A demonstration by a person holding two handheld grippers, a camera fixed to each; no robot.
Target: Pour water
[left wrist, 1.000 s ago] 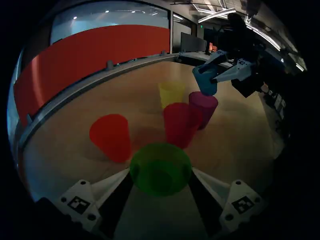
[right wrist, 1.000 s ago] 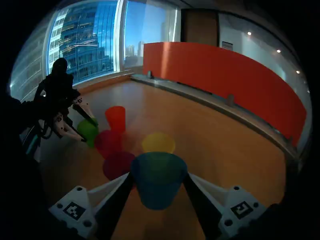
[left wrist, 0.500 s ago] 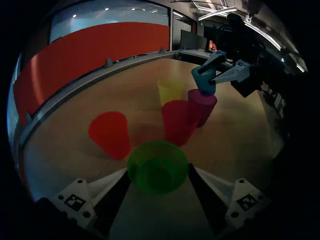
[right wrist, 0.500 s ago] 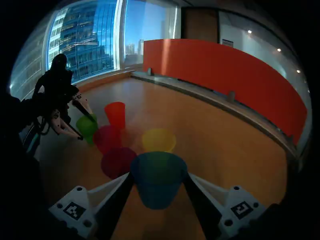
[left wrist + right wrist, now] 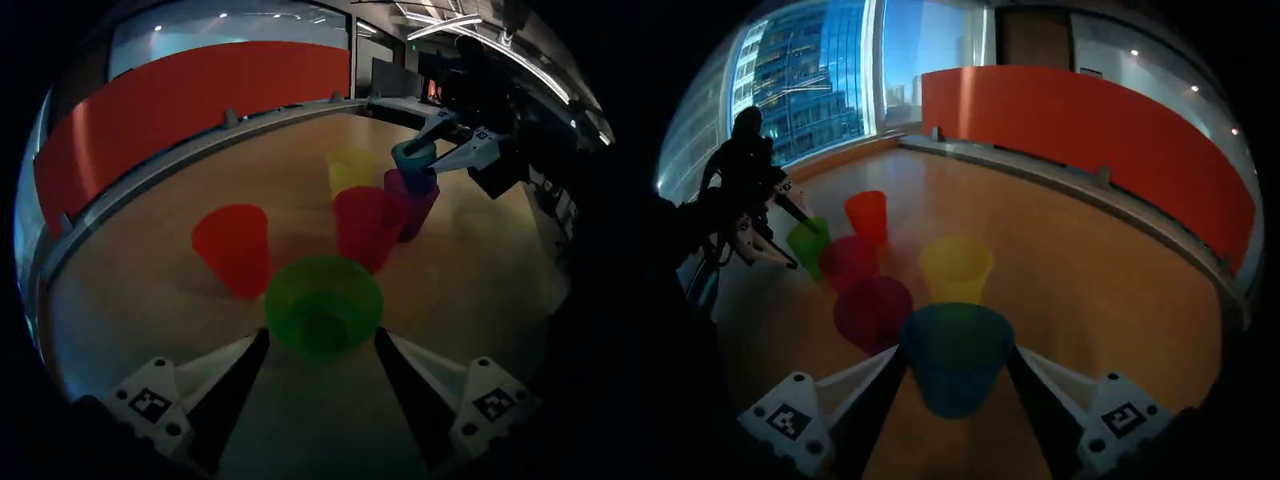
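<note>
My left gripper [image 5: 320, 332] is shut on a green cup [image 5: 324, 308], held upright over the wooden table [image 5: 160, 320]. Beyond it stand an orange cup [image 5: 234, 248], a red cup [image 5: 368, 224], a magenta cup [image 5: 412, 208] and a yellow cup [image 5: 350, 170]. My right gripper [image 5: 955, 352] is shut on a blue cup [image 5: 956, 360], seen from the left gripper view as the blue cup [image 5: 414, 156] just over the magenta cup's rim. In the right gripper view the magenta cup [image 5: 874, 312] stands close at the left, the yellow cup [image 5: 957, 268] straight ahead. Any water inside the cups is hidden.
A long red partition [image 5: 1088, 128] and a grey rail [image 5: 160, 172] run along the table's far edge. The person [image 5: 740, 164] holding the grippers stands dark against large windows [image 5: 800, 80]. Bare wood [image 5: 1104, 296] lies to the right of the yellow cup.
The right gripper has come down with the blue cup, from tilted above the magenta cup to level right beside its rim. The left gripper with the green cup has edged closer to the cups.
</note>
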